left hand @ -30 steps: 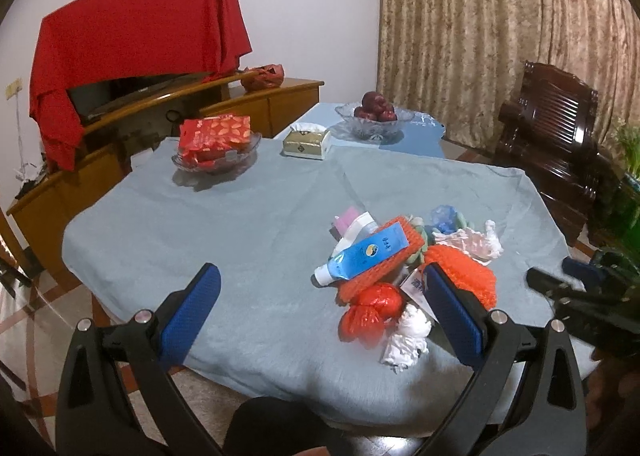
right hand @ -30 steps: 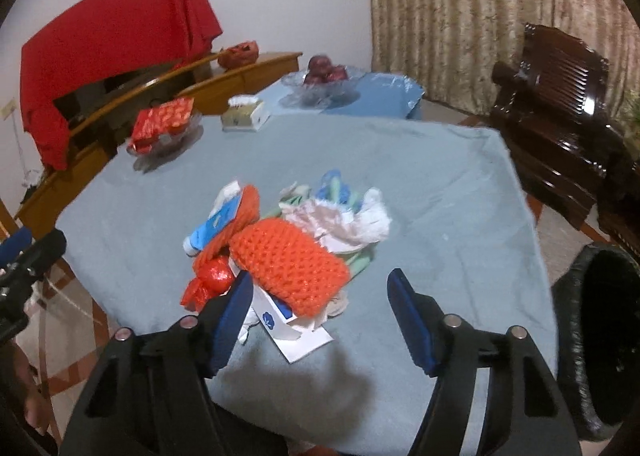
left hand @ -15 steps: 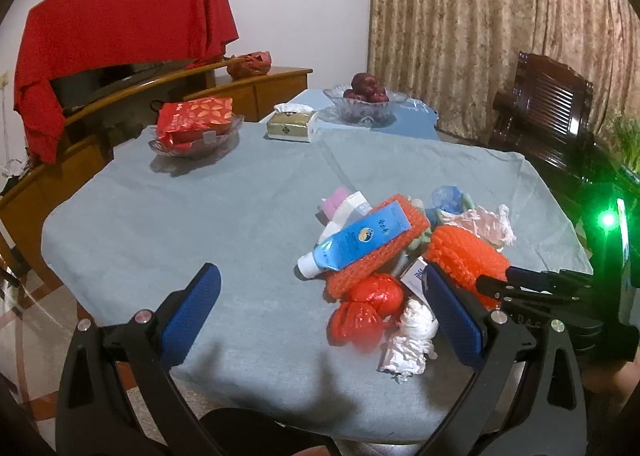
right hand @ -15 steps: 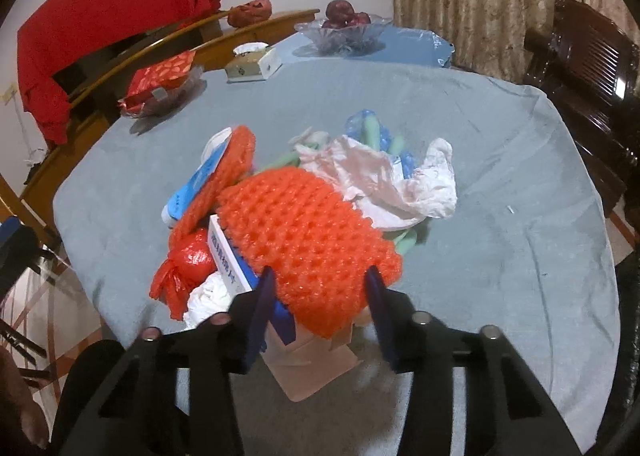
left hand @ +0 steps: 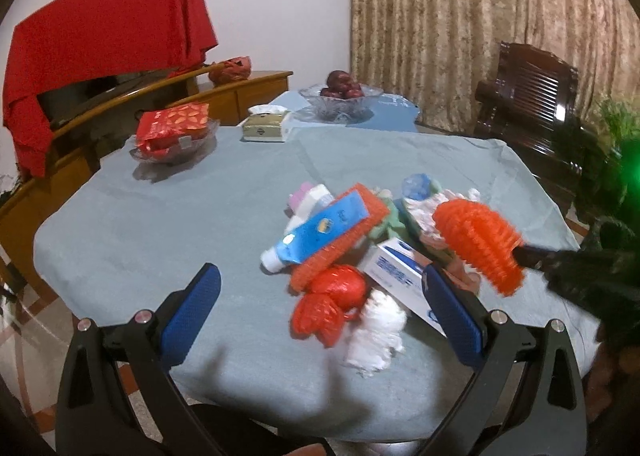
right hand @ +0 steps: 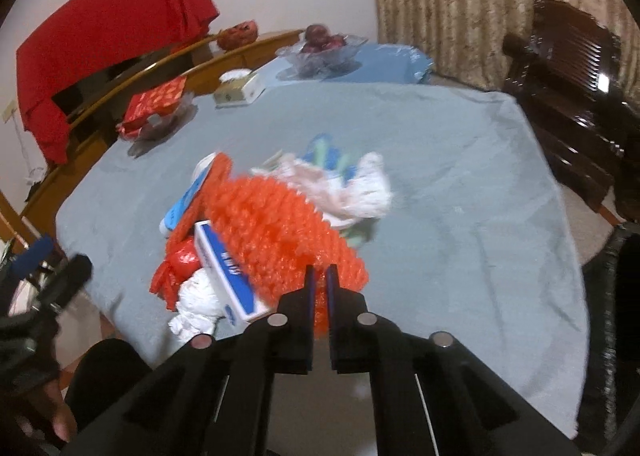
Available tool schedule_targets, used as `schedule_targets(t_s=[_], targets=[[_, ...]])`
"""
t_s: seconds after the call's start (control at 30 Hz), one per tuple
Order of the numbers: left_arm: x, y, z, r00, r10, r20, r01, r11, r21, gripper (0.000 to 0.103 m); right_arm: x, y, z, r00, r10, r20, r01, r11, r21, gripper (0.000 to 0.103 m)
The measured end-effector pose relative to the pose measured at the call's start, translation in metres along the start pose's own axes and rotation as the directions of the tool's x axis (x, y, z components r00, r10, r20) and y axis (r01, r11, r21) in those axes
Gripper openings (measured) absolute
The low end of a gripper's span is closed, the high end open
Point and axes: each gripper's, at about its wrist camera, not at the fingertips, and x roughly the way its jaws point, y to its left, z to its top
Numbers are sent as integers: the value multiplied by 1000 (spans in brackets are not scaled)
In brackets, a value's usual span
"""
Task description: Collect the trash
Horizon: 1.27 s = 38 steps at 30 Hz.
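While the tabletop under its grey-blue cloth carries a heap of rubbish near its 5 o'clock edge in the left wrist view, the big change is that the orange foam net, which lay on top of that heap half a second ago, is now lifted off it. The right tool, spread around the net a moment back, has pressed together on the net's near edge and holds it in the air; from the left it shows at 3 o'clock, clear of the pile. That uncovers the white-and-blue box, now plain to see where it was mostly hidden. The left tool stays spread wide and empty, hovering over the red plastic wad and crumpled white tissue. I judge the first piece is secured and ready for the dark bin at the 3 o'clock edge of the right view; the blue tube and the rest still wait.
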Motion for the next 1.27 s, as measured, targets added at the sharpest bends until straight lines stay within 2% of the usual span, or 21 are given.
schedule_targets(t_s=[0.17, 0.33, 0.5, 0.8, 0.87, 0.9, 0.93, 0.97, 1.03, 1.2, 1.27], targets=[[14, -25, -16, 999, -36, -30, 37, 999, 31, 98, -17, -25, -11, 997, -78, 28, 77, 997, 25, 5], [31, -52, -34, 997, -56, -57, 60, 996, 71, 98, -27, -57, -30, 991, -132, 17, 129, 986, 105, 5], [50, -65, -40, 996, -48, -73, 55, 994, 94, 98, -32, -67, -41, 988, -151, 12, 149, 981, 128, 5], [75, -77, -46, 995, -19, -99, 29, 994, 108, 96, -34, -67, -43, 987, -159, 13, 157, 979, 127, 5], [78, -74, -45, 993, -28, -114, 39, 995, 96, 77, -35, -67, -44, 987, -159, 13, 156, 980, 122, 5], [80, -71, -45, 990, -41, -132, 53, 995, 83, 62, -36, -67, -44, 987, -159, 13, 157, 980, 120, 5], [81, -68, -45, 989, -48, -139, 59, 996, 73, 54, -36, -67, -45, 987, -158, 12, 155, 980, 122, 5], [79, -66, -45, 989, -50, -137, 59, 996, 65, 50, -36, -68, -46, 988, -156, 12, 154, 981, 122, 5], [75, -60, -42, 988, -78, -136, 85, 995, 45, 28, -36, -66, -46, 987, -158, 14, 155, 981, 119, 5], [64, -47, -37, 987, -114, -113, 116, 993, 14, 3, -39, -63, -46, 988, -152, 16, 149, 983, 110, 5], [60, -45, -36, 987, -117, -109, 119, 993, 16, 0, -40, -61, -45, 988, -152, 18, 149, 983, 104, 5]])
